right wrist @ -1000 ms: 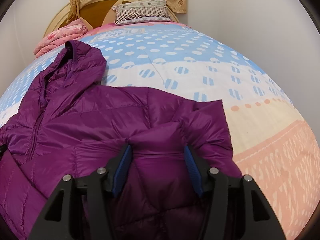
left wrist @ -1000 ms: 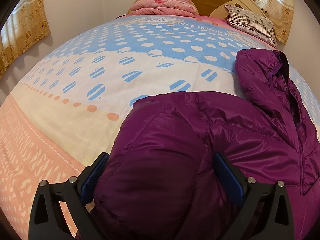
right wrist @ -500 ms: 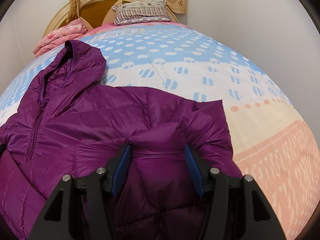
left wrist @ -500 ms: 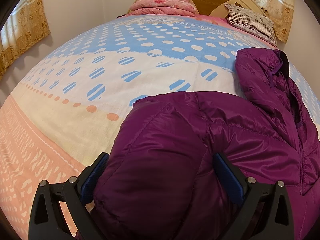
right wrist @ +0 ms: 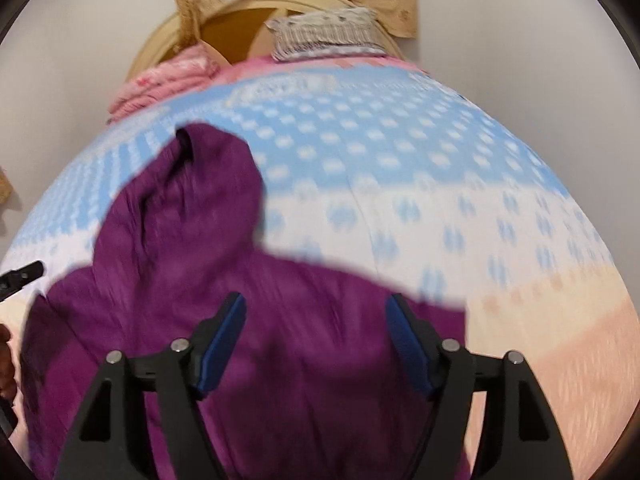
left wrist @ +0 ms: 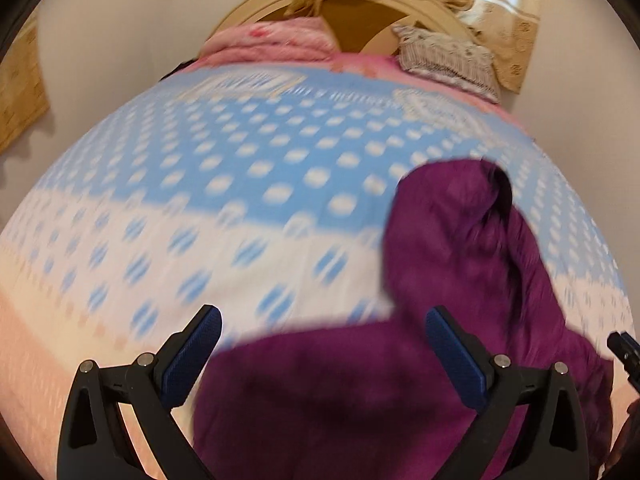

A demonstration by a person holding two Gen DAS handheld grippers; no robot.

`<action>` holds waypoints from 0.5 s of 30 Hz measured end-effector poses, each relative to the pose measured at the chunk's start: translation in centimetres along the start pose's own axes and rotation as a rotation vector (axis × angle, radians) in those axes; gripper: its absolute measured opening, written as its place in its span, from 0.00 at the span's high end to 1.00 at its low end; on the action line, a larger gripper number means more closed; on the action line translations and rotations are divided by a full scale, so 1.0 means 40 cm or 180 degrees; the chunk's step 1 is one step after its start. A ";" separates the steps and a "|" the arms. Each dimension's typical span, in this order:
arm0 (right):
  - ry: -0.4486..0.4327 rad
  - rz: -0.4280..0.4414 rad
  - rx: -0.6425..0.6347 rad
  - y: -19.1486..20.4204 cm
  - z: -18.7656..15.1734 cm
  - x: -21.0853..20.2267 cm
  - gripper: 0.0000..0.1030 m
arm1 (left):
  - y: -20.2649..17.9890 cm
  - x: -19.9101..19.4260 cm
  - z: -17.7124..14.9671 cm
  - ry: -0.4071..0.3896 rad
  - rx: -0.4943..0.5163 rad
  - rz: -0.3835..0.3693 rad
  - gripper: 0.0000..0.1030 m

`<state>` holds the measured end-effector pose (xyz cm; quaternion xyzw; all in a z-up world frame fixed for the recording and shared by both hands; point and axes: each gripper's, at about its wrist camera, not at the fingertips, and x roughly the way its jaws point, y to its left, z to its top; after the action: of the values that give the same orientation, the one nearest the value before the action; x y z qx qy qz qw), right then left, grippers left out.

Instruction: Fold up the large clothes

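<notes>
A puffy, shiny purple jacket (right wrist: 248, 320) is spread on the dotted bedspread (left wrist: 240, 184). Left tongs (left wrist: 320, 354) are held wide; right tongs (right wrist: 316, 338) are opening, nothing gripped.

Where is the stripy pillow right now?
The stripy pillow lies at the far end of the bed, against the wooden headboard, right of the folded pink blanket in the right wrist view.
</notes>
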<state>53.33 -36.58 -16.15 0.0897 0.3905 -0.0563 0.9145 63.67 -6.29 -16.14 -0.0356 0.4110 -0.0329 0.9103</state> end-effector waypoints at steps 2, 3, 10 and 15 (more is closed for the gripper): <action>-0.0052 0.0150 -0.0026 0.010 0.070 0.041 0.27 | -0.030 0.052 0.051 0.0022 0.0071 0.0010 0.01; -0.0066 0.0144 -0.0045 0.013 0.092 0.057 0.27 | -0.043 0.081 0.075 0.0029 0.0080 0.0010 0.01; 0.0045 0.0264 -0.0080 0.037 0.232 0.229 0.27 | -0.088 0.267 0.173 0.0252 -0.0001 -0.0049 0.01; 0.0378 0.0400 -0.0090 0.062 0.233 0.370 0.27 | -0.108 0.347 0.159 0.0327 0.0110 -0.0079 0.29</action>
<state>70.51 -36.59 -20.24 0.1042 0.4384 0.0121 0.8926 77.49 -11.58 -21.91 -0.0232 0.4562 -0.0530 0.8880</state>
